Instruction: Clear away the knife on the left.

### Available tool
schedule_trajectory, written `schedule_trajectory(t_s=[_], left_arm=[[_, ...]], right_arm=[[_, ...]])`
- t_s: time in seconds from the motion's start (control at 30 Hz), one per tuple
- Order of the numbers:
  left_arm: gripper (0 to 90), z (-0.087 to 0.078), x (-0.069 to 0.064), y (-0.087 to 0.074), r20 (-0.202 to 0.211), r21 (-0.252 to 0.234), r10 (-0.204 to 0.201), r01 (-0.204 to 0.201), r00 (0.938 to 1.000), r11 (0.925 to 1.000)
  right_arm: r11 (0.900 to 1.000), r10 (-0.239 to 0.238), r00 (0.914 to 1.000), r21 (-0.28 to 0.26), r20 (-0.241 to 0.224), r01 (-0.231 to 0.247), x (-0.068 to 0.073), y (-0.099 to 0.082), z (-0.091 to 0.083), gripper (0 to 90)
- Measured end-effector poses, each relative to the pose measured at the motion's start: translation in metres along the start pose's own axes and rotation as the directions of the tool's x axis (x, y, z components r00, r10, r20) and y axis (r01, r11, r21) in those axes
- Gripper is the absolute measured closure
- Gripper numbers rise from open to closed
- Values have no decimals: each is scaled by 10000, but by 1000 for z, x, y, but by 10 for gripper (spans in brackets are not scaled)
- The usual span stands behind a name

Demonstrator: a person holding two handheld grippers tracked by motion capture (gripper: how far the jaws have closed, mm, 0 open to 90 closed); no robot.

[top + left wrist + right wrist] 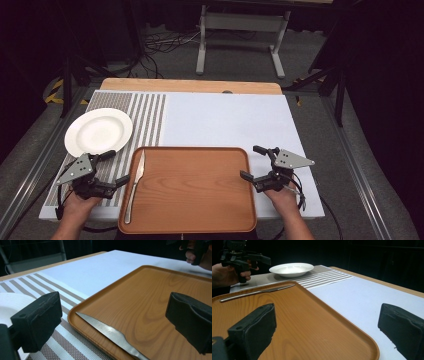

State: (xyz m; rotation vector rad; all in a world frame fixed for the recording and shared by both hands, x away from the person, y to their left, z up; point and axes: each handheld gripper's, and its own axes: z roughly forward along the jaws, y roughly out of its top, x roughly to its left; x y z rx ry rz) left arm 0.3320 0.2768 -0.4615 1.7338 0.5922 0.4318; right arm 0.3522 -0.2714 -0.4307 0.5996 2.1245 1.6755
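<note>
— What do we see beyond the table (190, 85)?

— Grey carpet (240, 60) on the floor, with black cables (160, 45) trailing just behind the table's far edge.

— And farther back?

— A pale metal frame (242, 30) stands behind the table, and around it we find only darkness.

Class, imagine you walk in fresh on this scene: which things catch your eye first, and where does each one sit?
The wooden tray takes the near middle of the table, with a knife lying along its left edge. A white plate sits on the striped mat at the far left. The left gripper and right gripper flank the tray, both open and holding nothing.
</note>
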Motion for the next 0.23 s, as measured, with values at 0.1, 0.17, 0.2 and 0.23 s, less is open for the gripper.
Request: schedule_trajectory(t_s=[0.1,0.17,0.2,0.23], left_arm=[[16,-2,0,1,44,-238,-177,178,9998,9996],[16,-2,0,1,56,-272,-197,198,9998,9994],[16,-2,0,2,39,-273,-230,231,9997,9994],[16,-3,0,2,40,-275,-222,223,9997,9994]], right_arm=[[10000,27,10000,13,42,-28,0,0,0,24],[10000,33,10000,-4,30,-33,0,0,0,24],[10000,32,10000,-6,26,-32,1,0,0,25],[10000,34,10000,-5,30,-34,1,0,0,24]])
